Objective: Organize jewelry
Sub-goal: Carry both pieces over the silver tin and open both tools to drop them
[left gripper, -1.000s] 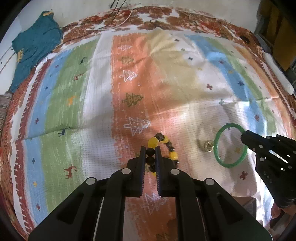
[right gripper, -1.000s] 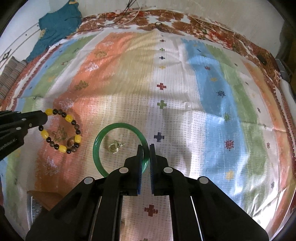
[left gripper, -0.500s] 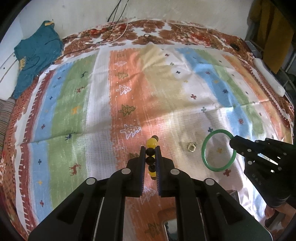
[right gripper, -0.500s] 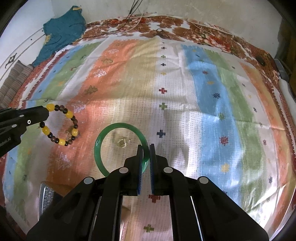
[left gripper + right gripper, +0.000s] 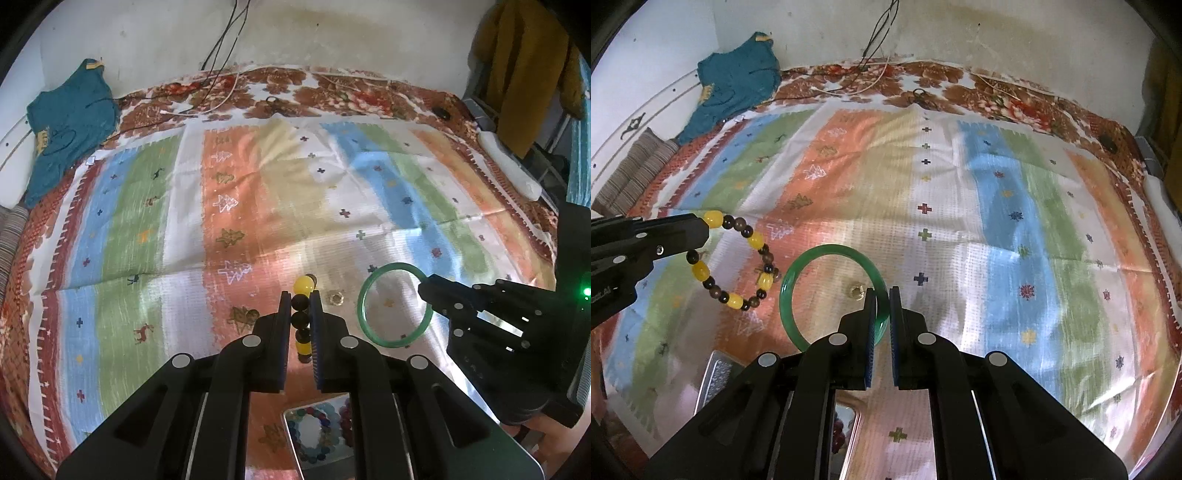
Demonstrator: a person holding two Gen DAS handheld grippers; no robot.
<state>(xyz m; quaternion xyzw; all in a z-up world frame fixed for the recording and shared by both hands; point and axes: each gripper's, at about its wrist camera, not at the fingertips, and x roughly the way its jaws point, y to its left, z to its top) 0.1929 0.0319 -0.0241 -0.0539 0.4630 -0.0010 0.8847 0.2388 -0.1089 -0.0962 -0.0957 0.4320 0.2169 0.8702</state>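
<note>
Left wrist view: my left fingers (image 5: 300,308) are clenched on the bead bracelet (image 5: 303,295), lifted above the bed (image 5: 258,206); a tray (image 5: 319,435) of beads lies just below them. A ring (image 5: 336,297) rests on the cloth. Right wrist view: my right fingers (image 5: 882,306) pinch the green bangle (image 5: 833,295), also held off the bed. To do this well, I judge each piece should be lowered over the tray before either grip loosens.
</note>
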